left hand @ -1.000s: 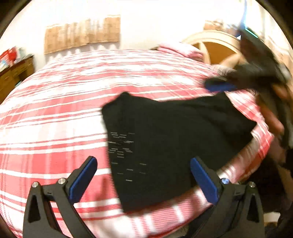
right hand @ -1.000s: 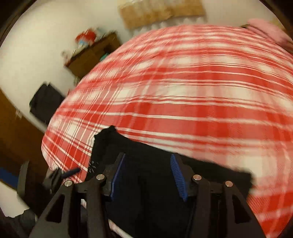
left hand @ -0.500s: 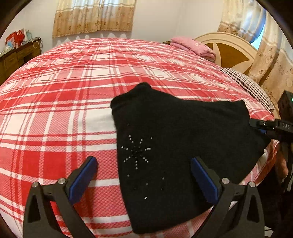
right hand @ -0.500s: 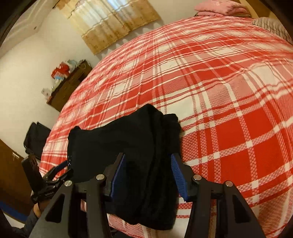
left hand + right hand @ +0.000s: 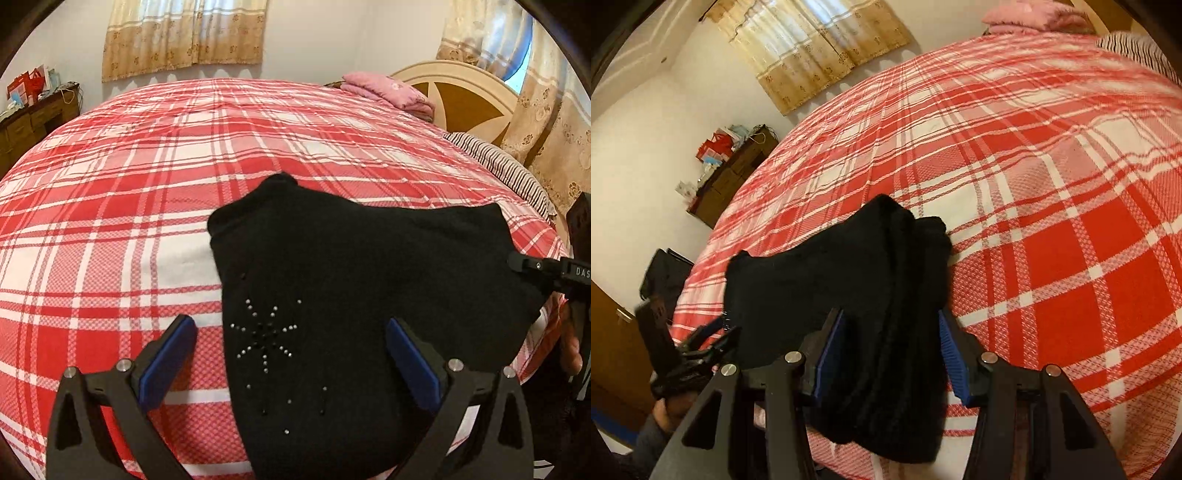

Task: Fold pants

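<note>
Both grippers angle down toward the near edge of the bed (image 5: 147, 206), which wears a red and white plaid cover. The left gripper (image 5: 291, 362) is spread wide, its blue pads hovering above the fabric and pinching nothing; one pad sits over the plaid, the other over the black pants (image 5: 362, 280). The right gripper (image 5: 892, 354) stands about half spread, its blue fingers (image 5: 951, 354) on either side of a thick bunched fold of the pants (image 5: 849, 288); whether the pads actually press on the cloth cannot be told. In the left wrist view the right gripper shows only as a black part at the right edge, against the far end of the garment.

The pants lie folded into a compact dark shape at the bed's near edge, a star of small studs (image 5: 266, 336) facing up. A pink folded cloth (image 5: 388, 92) rests by the headboard (image 5: 461, 96). A wooden dresser (image 5: 735, 173) stands by the wall.
</note>
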Demonstrator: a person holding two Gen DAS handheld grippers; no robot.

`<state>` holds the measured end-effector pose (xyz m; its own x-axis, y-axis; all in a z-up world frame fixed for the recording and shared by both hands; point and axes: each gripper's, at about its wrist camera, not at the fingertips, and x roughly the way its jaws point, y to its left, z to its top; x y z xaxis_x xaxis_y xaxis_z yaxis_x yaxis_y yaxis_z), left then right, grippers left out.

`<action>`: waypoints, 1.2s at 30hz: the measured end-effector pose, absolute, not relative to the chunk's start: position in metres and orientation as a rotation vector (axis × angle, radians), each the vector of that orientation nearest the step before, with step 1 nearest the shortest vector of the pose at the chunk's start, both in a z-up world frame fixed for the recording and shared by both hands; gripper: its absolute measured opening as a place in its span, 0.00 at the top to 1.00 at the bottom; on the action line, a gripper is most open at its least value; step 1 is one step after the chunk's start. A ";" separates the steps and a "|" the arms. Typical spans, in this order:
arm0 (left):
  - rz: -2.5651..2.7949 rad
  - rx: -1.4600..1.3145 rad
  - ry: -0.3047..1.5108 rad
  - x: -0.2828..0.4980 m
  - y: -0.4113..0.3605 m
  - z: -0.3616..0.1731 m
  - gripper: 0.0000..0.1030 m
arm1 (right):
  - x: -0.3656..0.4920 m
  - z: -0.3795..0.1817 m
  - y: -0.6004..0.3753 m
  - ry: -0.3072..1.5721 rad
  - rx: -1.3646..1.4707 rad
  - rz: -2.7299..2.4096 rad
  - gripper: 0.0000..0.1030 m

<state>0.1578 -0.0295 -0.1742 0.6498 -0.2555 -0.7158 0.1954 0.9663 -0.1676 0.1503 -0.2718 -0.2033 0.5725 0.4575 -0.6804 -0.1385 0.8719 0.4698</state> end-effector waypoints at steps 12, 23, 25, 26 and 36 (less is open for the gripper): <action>-0.266 -0.084 0.818 0.162 -0.031 -0.174 0.00 | 0.150 -0.211 -0.274 0.862 0.466 0.399 0.65; -0.323 -0.121 0.787 0.154 -0.022 -0.170 0.16 | 0.147 -0.209 -0.277 0.846 0.490 0.410 0.68; -0.338 -0.141 0.786 0.154 -0.018 -0.170 0.23 | 0.144 -0.206 -0.274 0.834 0.476 0.422 0.68; -0.338 -0.151 0.784 0.154 -0.016 -0.170 0.25 | 0.144 -0.205 -0.274 0.832 0.472 0.423 0.69; -0.393 -0.213 0.771 0.154 -0.004 -0.164 0.82 | 0.132 -0.184 -0.265 0.773 0.454 0.452 0.71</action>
